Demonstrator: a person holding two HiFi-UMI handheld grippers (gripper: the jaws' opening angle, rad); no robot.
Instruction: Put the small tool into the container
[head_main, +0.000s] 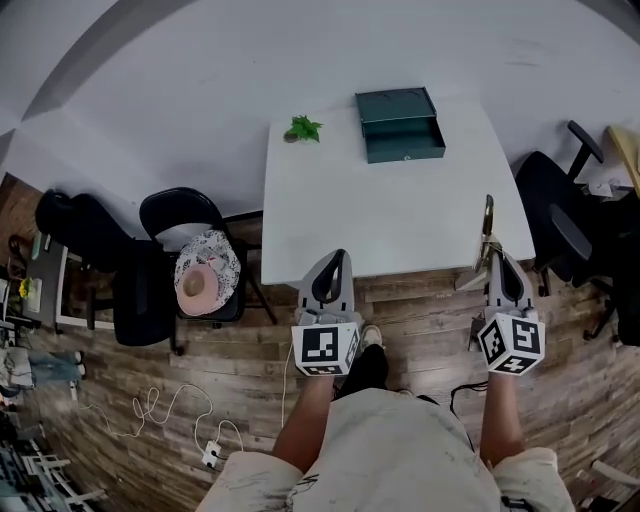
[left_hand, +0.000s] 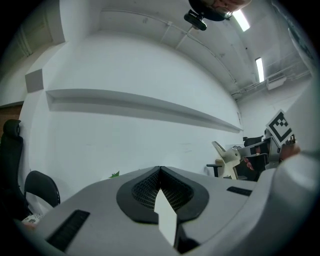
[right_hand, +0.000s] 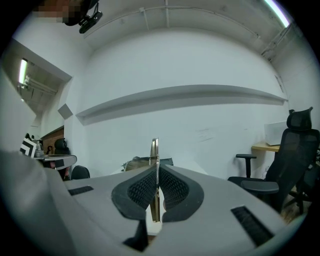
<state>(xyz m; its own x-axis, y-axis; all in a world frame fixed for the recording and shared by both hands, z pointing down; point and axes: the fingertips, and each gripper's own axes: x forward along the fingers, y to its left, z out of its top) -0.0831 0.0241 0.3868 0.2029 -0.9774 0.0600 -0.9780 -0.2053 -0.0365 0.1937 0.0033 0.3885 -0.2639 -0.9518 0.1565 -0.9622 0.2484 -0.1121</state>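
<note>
A dark green container (head_main: 400, 125) stands open at the far end of the white table (head_main: 400, 215); in the right gripper view the container (right_hand: 167, 161) shows just behind the jaws. My right gripper (head_main: 493, 256) hovers at the table's near right corner, shut on a thin brass-coloured small tool (head_main: 488, 218). That tool (right_hand: 155, 150) sticks up edge-on from between the pads of the right gripper (right_hand: 157, 172). My left gripper (head_main: 337, 258) is at the table's near edge, further left. The left gripper (left_hand: 160, 171) has its jaws together with nothing between them.
A small green plant (head_main: 303, 128) sits at the table's far left corner. Black chairs, one carrying a pink hat (head_main: 207, 272), stand left of the table. An office chair (head_main: 558, 215) is at the right. A white cable (head_main: 160, 405) lies on the wooden floor.
</note>
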